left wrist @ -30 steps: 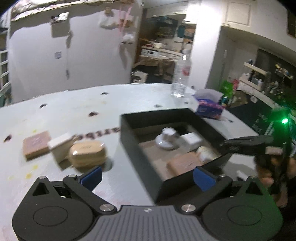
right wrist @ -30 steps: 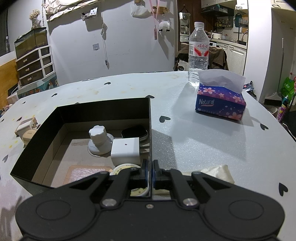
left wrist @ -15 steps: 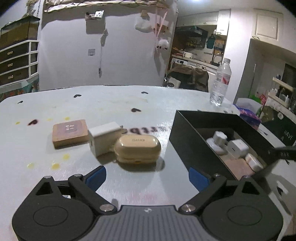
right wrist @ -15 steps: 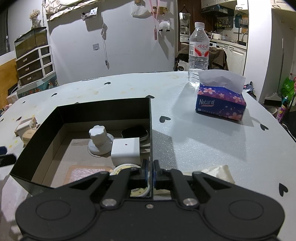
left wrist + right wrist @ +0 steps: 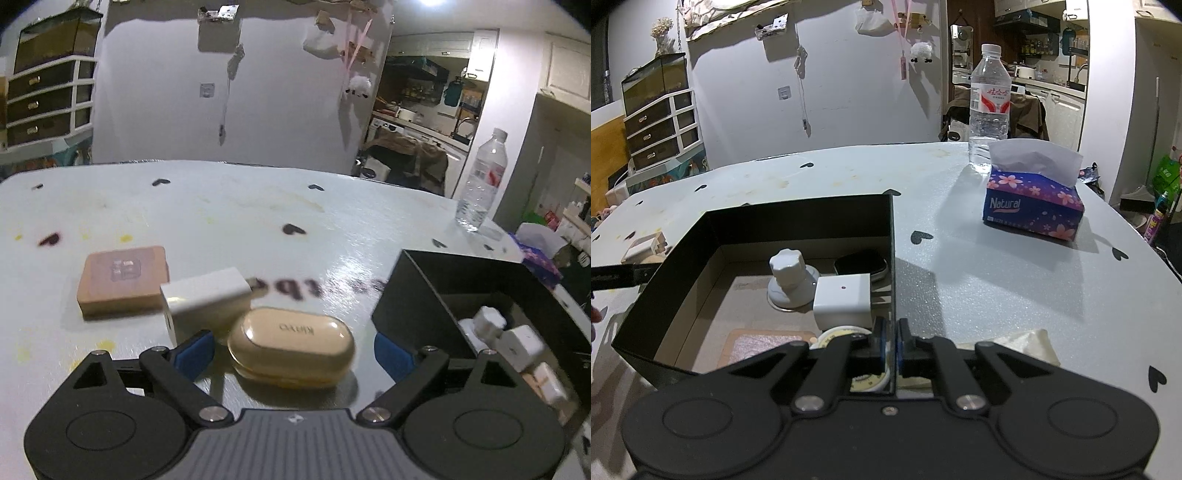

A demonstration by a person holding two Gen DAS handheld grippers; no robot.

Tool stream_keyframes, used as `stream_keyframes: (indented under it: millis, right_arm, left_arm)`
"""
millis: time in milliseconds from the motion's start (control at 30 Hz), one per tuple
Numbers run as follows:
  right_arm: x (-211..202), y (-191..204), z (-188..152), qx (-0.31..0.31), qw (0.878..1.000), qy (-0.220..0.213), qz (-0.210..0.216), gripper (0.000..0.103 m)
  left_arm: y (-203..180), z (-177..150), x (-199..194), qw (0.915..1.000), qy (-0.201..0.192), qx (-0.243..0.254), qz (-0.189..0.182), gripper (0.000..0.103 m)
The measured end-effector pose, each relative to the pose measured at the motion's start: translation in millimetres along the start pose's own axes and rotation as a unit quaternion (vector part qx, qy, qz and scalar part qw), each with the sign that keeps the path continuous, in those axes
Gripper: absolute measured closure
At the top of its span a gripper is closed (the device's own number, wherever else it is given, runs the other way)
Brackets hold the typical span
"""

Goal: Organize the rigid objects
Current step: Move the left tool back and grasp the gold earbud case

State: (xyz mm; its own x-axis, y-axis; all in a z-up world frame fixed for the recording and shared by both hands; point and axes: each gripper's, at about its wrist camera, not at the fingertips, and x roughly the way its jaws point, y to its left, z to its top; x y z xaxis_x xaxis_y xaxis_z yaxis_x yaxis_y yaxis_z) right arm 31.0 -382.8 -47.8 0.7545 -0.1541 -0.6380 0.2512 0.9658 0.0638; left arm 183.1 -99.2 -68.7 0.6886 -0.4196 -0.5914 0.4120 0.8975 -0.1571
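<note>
Left tool (image 5: 291,349) closing astride gold case (image 5: 291,345), lettering blurred; right tool (image 5: 892,343) clamps box wall (image 5: 892,258); tissues (image 5: 1034,210) "Natural".

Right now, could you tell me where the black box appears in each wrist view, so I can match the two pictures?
Left wrist view: the black box sits at the right edge, right of the gold case.
Right wrist view: it fills the lower left, its right wall pinched by the right gripper.
Shared landmark: the water bottle standing beyond the box.
</note>
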Motion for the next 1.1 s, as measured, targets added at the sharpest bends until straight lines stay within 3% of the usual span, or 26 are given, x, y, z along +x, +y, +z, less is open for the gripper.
stream_keyframes:
  millis: [167, 500, 733, 933, 1100]
  right_arm:
    - [0, 1, 0, 0.000, 1.000, 0.000, 0.000, 0.096]
    - [0, 1, 0, 0.000, 1.000, 0.000, 0.000, 0.096]
    - [0, 1, 0, 0.001, 1.000, -0.001, 0.001, 0.096]
    - [0, 1, 0, 0.001, 1.000, -0.001, 0.001, 0.096]
    - [0, 1, 0, 0.002, 1.000, -0.001, 0.001, 0.096]
  left_arm:
    - [1, 1, 4, 0.9997, 0.007, 0.023, 0.006, 0.016]
    - [0, -2, -7, 0.9994, 0.009, 0.032, -0.007, 0.017]
    - [-20, 7, -50, 0.9975, -0.012, 0.042, -0.055, 0.017]
    - [-47, 17, -72, 0.9931, 0.007, -0.003, -0.117, 0.017]
    - [-87, 19, -78, 0.9834, 0.002, 0.090, -0.158, 0.017]
